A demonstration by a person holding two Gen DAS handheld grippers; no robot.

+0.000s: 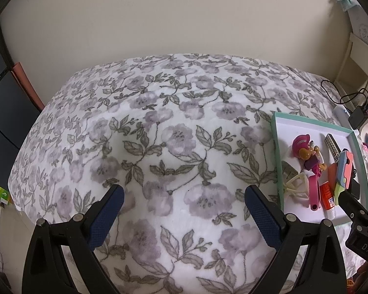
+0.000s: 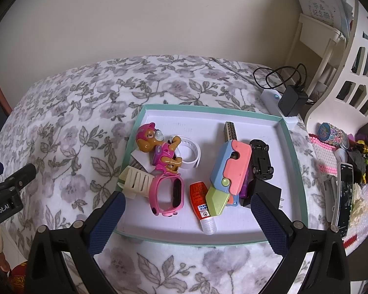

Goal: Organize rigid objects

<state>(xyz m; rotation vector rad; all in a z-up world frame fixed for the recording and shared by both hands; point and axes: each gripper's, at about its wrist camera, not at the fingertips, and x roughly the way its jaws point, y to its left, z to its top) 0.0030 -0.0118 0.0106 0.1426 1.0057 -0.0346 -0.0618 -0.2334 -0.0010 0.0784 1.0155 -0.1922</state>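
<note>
A white tray with a mint rim (image 2: pixel 295 147) lies on the floral bedspread (image 2: pixel 68 127). In it are a pink puppy figure (image 2: pixel 157 147), a white band (image 2: pixel 191 152), a cream comb clip (image 2: pixel 136 181), a pink watch (image 2: pixel 170 193), an orange tube (image 2: pixel 201 201), a pastel toy knife (image 2: pixel 228 171), a black toy car (image 2: pixel 261 159), a patterned bar (image 2: pixel 231 132) and a black adapter (image 2: pixel 265 193). My right gripper (image 2: pixel 186 210) is open and empty just above the tray's near part. My left gripper (image 1: pixel 184 201) is open and empty over bare bedspread, left of the tray (image 1: pixel 274 144).
A power strip with a black charger and cable (image 2: pixel 292 100) lies behind the tray. Right of the tray are a phone (image 2: pixel 344 196), a stack of colored discs (image 2: pixel 331 132) and small toys. A white lattice chair (image 2: pixel 350 73) stands at the far right. A wall is behind the bed.
</note>
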